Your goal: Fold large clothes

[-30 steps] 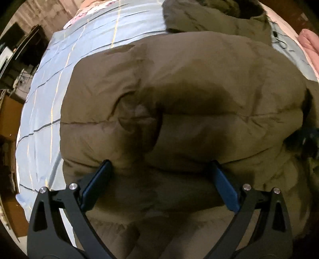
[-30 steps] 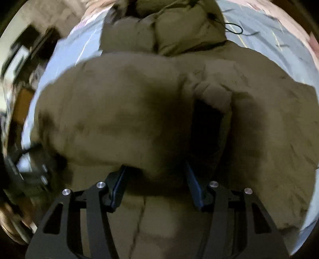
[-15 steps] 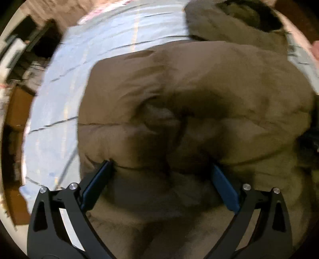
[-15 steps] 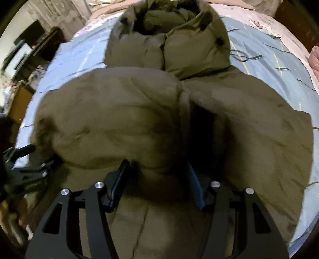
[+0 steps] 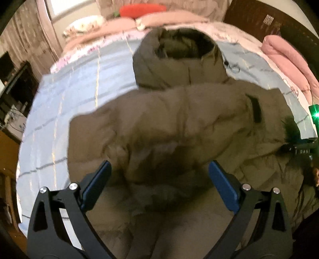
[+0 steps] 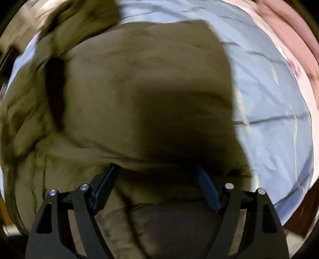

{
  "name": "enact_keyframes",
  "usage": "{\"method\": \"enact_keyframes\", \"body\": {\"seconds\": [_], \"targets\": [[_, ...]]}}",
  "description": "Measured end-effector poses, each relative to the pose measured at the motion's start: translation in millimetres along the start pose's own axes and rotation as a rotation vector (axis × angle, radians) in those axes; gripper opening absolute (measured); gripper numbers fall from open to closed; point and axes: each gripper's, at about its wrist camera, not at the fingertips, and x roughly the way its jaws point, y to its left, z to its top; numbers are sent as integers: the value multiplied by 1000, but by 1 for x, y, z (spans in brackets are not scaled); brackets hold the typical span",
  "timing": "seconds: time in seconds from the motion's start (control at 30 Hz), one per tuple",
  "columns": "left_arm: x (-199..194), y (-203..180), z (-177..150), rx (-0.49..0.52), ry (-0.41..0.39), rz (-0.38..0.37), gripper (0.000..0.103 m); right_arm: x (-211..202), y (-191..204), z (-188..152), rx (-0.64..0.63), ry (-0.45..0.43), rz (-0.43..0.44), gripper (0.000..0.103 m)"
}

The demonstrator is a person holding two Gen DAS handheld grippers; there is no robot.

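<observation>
Both pairs of fingers stand apart over the coat: the left gripper (image 5: pixel 159 183) is open and holds nothing, and the right gripper (image 6: pixel 157 185) has its jaws opening, nothing pinched between them. The olive puffer coat (image 5: pixel 179 119) lies spread on the bed (image 5: pixel 65 95), hood (image 5: pixel 179 59) toward the pillows. It looks bulky, soft, springy and probably slippery; a sleeve cuff or the hem edge seems the surest place to grip.

Bed covered by a light blue sheet (image 5: pixel 65 111) with thin dark and yellow grid lines. Pink floral bedding (image 5: pixel 123 25) bunched along the head end; a red cushion (image 5: pixel 143 9) above it. Folded pink quilt (image 5: pixel 287 57) on the right edge. Curtains (image 5: pixel 30 39) at upper left. Dark cluttered shelving (image 5: pixel 16 87) beside the bed, left. Green light (image 5: pixel 315 113) far right.
</observation>
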Motion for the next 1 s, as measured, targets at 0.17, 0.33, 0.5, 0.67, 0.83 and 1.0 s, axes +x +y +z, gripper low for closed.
{"method": "enact_keyframes", "body": {"seconds": [0.17, 0.33, 0.5, 0.67, 0.83, 1.0], "targets": [[-3, -1, 6, -16, -18, 3, 99, 4, -33, 7, 71, 15, -27, 77], [-4, -1, 1, -1, -10, 44, 99, 13, -60, 15, 121, -34, -215, 92], [-4, 0, 0, 8, -5, 58, 99, 10, -54, 16, 114, 21, -164, 91], [8, 2, -2, 14, 34, 111, 99, -47, -18, 22, -57, -56, -140, 91], [33, 6, -6, -12, 120, 134, 99, -72, 22, 20, -156, -197, -48, 91], [68, 9, -16, 0, 229, 209, 100, -12, 33, 38, -55, -92, 0, 91]]}}
